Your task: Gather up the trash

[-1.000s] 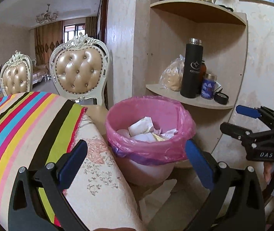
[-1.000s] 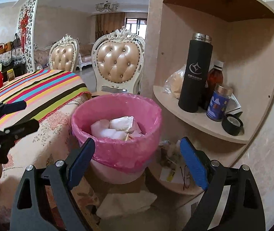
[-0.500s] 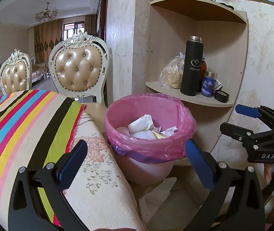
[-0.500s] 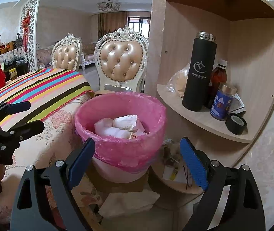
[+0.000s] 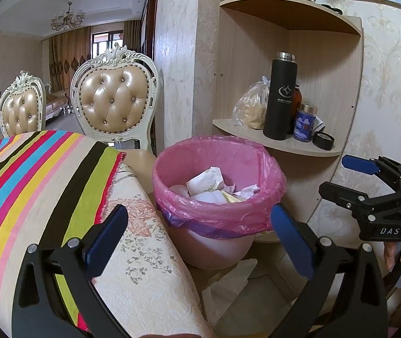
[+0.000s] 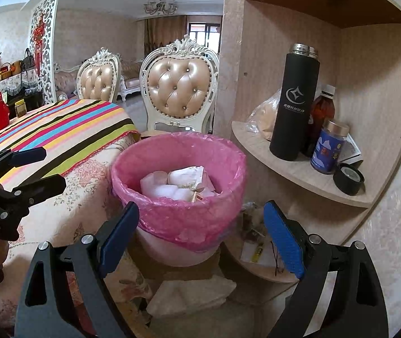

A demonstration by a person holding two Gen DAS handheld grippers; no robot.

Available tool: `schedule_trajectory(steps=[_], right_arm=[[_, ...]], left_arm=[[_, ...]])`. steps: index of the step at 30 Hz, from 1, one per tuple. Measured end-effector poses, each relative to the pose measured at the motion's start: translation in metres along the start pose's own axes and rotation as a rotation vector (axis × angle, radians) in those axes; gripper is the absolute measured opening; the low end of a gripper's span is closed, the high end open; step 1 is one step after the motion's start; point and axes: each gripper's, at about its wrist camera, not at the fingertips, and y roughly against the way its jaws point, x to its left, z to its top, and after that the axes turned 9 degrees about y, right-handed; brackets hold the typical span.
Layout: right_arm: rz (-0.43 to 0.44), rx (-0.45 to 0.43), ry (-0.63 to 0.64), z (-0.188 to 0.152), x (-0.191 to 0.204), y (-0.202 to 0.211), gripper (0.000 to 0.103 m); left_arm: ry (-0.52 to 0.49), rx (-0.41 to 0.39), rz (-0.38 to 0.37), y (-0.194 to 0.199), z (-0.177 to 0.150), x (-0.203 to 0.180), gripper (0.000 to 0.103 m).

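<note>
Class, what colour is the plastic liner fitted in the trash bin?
Pink. The liner is translucent and folded over the bin's rim, clearest in the right wrist view.

We're in a home dining room: tufted carved chairs (image 6: 183, 90) around a table under a striped tablecloth (image 5: 34, 180), a chandelier (image 6: 160, 7) overhead, curtains beyond, and a corner shelf (image 6: 290, 166) holding a flask (image 6: 296, 104) and jars.

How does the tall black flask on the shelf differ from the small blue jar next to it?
The tall black metal flask stands far higher than the small blue jar. The flask is matte black with a silver cap and a white emblem; the jar carries a blue printed label under a gold-coloured lid. Both stand upright on the same curved wooden shelf.
</note>
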Motion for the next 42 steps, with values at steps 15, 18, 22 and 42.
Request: schedule_trajectory(steps=[15,18,22,42], right_arm=[[0.009,0.001,-0.01,-0.002,0.001,-0.002,0.085],[0.011,-0.002,-0.013,-0.001,0.001,0.0,0.085],[0.01,-0.001,-0.013,-0.001,0.002,0.0,0.085],[0.023,-0.003,-0.02,0.001,0.001,-0.003,0.085]], left_arm=[[-0.024,-0.002,-0.006,0.001,-0.001,-0.006,0.098],[-0.024,-0.002,-0.006,0.0,-0.001,-0.007,0.098],[-0.023,-0.002,-0.008,0.0,-0.001,-0.007,0.098],[-0.056,0.017,-0.042,0.001,-0.004,-0.016,0.098]])
